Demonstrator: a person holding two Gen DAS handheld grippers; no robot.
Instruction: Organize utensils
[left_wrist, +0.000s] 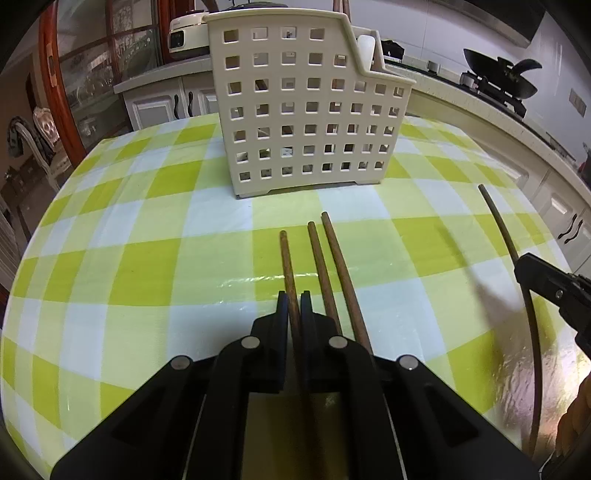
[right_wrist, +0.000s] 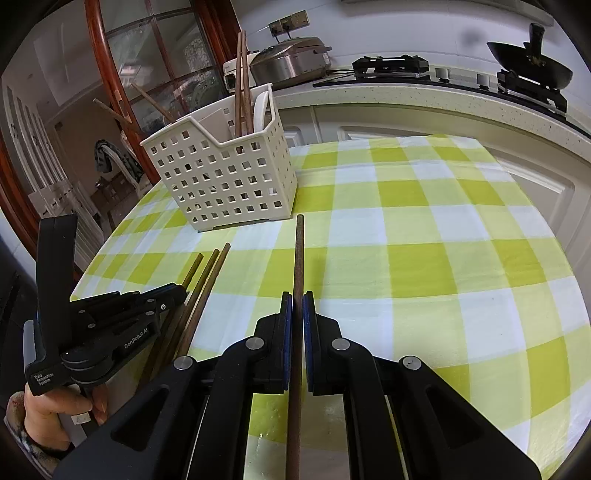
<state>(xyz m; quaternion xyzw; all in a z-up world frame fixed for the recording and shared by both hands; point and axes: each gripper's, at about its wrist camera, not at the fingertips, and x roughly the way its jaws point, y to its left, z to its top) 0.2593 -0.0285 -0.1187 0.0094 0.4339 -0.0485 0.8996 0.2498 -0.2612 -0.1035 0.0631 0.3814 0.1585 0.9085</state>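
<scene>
On the desk (left_wrist: 155, 206), which is covered by a green-and-white checked cloth, a cream perforated utensil basket (left_wrist: 306, 110) stands upright at 12 o'clock in the left wrist view and at about 10 o'clock in the right wrist view. Two chopsticks (right_wrist: 242, 85) stand upright in its lower compartment beside a white utensil (right_wrist: 260, 107) whose kind cannot be told. Left claw (left_wrist: 294, 306): jaws closed on a brown chopstick (left_wrist: 286, 262), which passes between the blue pads and points toward 12 o'clock, at the basket. Two loose chopsticks (left_wrist: 332, 266) lie flat on the cloth just beside the held one, at its 3 o'clock side, roughly parallel to it. Right claw (right_wrist: 297, 306): jaws closed on a dark chopstick (right_wrist: 300, 254), which runs straight out toward 12 o'clock, its tip near the basket's base but apart from it. In the left wrist view this dark chopstick appears at 3 o'clock, raised above its shadow on the cloth. In the right wrist view the left claw shows at 8 o'clock, gripped by a hand (right_wrist: 55, 410). A counter behind the desk carries a wok (right_wrist: 532, 70) at 1 o'clock and a rice cooker (right_wrist: 291, 61) at 12 o'clock.
</scene>
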